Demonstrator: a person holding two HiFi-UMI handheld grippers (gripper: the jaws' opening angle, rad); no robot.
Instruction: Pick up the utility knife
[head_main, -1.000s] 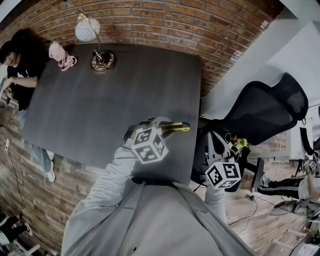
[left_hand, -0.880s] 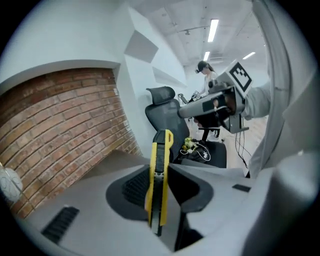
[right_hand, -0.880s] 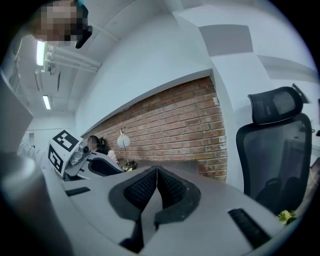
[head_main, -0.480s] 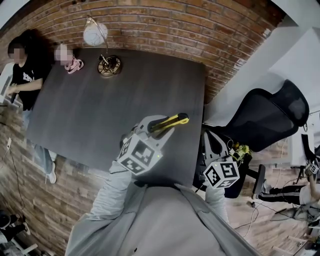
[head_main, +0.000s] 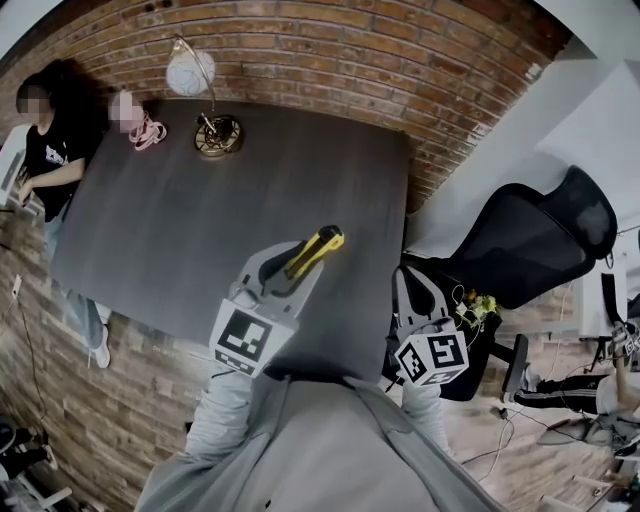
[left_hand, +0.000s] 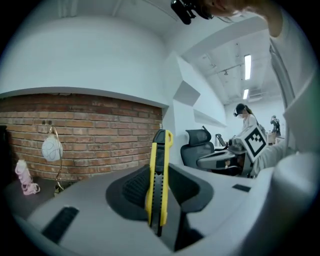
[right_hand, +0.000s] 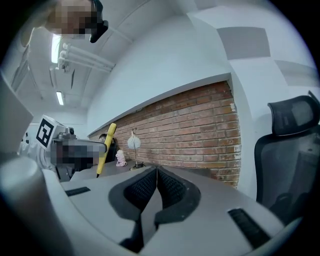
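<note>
The utility knife (head_main: 318, 247), yellow with a black slider, is off the dark table (head_main: 180, 230), and my left gripper (head_main: 297, 262) is shut on it. In the left gripper view the knife (left_hand: 159, 175) stands almost upright between the pads, its tip above the jaws, with my left gripper (left_hand: 160, 205) clamped on its lower half. My right gripper (head_main: 412, 290) hangs beyond the table's right edge. The right gripper view shows the right gripper (right_hand: 156, 185) shut with nothing between its pads, and the knife (right_hand: 105, 147) far off at the left.
A desk lamp (head_main: 205, 120) and a small pink object (head_main: 148, 130) stand at the table's far edge by the brick wall. A black office chair (head_main: 530, 240) is to the right. A person (head_main: 45, 150) stands at the table's left end.
My left gripper has risen with the knife and rolled, so the knife now points up and to the right instead of lying sideways. The right gripper has shifted slightly left.
</note>
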